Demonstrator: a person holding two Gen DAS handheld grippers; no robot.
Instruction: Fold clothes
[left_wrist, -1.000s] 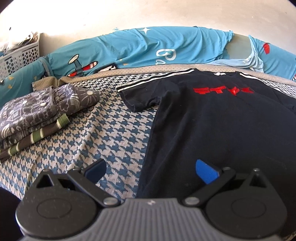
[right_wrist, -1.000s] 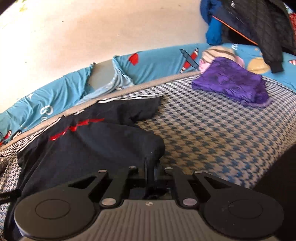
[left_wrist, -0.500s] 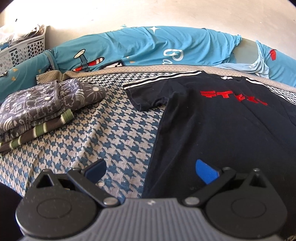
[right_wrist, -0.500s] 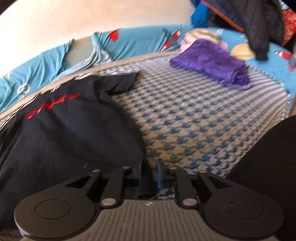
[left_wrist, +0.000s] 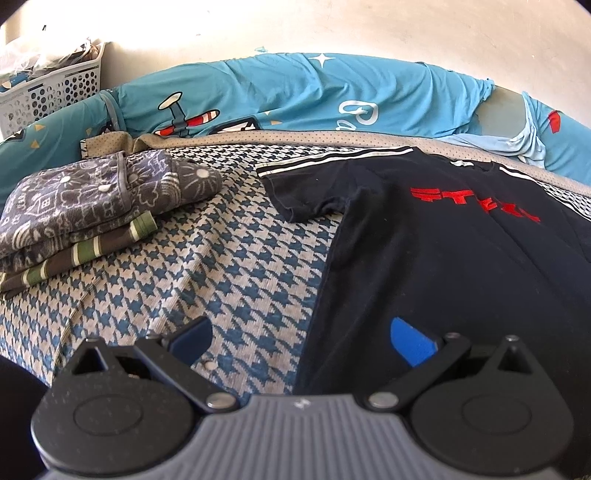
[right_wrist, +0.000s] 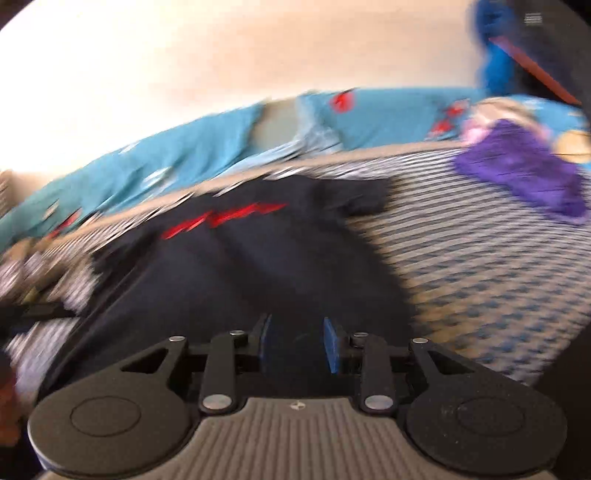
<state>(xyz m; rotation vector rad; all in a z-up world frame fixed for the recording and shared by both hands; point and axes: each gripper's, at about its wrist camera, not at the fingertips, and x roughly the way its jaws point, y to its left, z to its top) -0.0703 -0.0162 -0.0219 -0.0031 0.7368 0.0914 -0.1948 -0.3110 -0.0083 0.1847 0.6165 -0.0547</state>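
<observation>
**Now: black T-shirt spread on bed, both grippers at its near hem**

Bed (left_wrist: 229, 258), houndstooth cover, carries everything. Blue printed bedding (left_wrist: 295, 88) is banked along the far edge against the wall.

Black T-shirt (left_wrist: 443, 258) lies flat, front up, red lettering toward the far side, white-striped sleeve spread out to the left in the left wrist view. Its near hem runs under both grippers. Right wrist view is motion-blurred; the shirt (right_wrist: 258, 266) reads only as a dark mass there.

Folded stack (left_wrist: 92, 206), grey print over green stripe, sits well apart at left. Purple garment (right_wrist: 517, 173) lies at far right. White basket (left_wrist: 51, 92) stands beyond the bed corner.

Left gripper (left_wrist: 301, 334): fingers spread wide, straddling the shirt's left side edge, nothing pinched.

Right gripper (right_wrist: 297, 345): fingers opening, a narrow gap showing, dark cloth behind them; the pads do not appear to press on it.

Handling, my judgement: light, limp knit; no stiffness, drapes and wrinkles if dragged. Unlikely to slip from rubber pads. Best hold is the hem corners or shoulder seams, pinching both layers, then lifting evenly so the body folds without bunching.
</observation>
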